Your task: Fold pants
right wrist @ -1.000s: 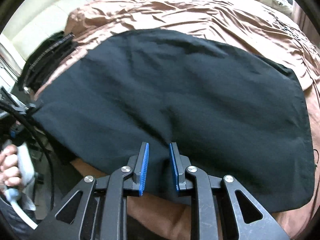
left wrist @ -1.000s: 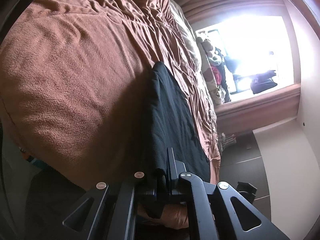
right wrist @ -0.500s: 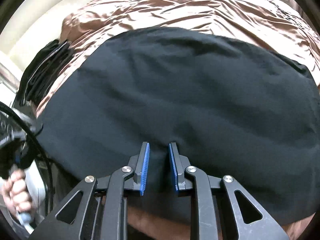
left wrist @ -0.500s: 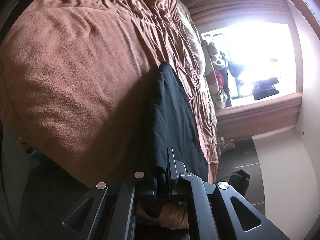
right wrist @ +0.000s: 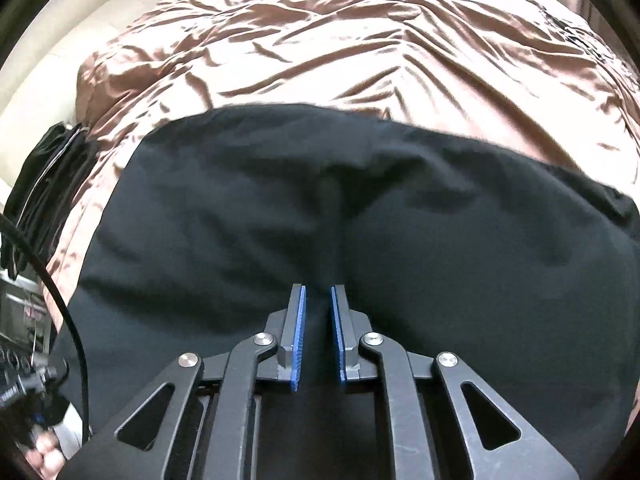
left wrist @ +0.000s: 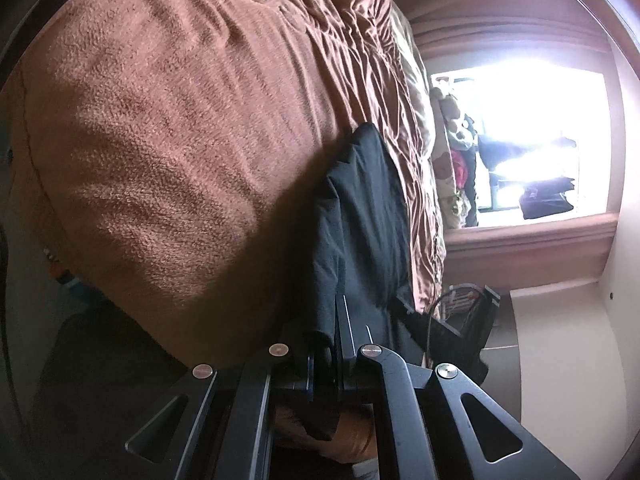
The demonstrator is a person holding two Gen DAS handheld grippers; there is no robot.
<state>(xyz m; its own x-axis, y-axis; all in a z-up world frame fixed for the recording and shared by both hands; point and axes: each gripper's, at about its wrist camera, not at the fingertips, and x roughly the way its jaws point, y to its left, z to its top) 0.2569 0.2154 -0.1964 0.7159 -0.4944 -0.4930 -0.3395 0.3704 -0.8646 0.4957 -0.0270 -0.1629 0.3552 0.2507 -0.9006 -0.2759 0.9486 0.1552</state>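
The black pants [right wrist: 360, 216] lie spread across a brown bed cover [right wrist: 340, 40]. My right gripper [right wrist: 318, 300] is at their near edge, its blue-padded jaws a narrow gap apart with a ridge of black cloth pinched between them. In the left wrist view the pants [left wrist: 360, 216] show as a dark strip seen edge-on along the bed. My left gripper [left wrist: 332, 320] is shut on their near end, cloth bunched between the fingers.
A brown fleece blanket [left wrist: 160, 140] fills the left of the left wrist view. A bright window [left wrist: 540, 140] with clothes and toys lies beyond. A folded black garment [right wrist: 44, 176] lies at the bed's left edge. Cables [right wrist: 60, 300] hang by it.
Both grippers have moved forward over the bed with the pants' near edge in hold. In the right wrist view the cloth bunches and its far edge sits nearer.
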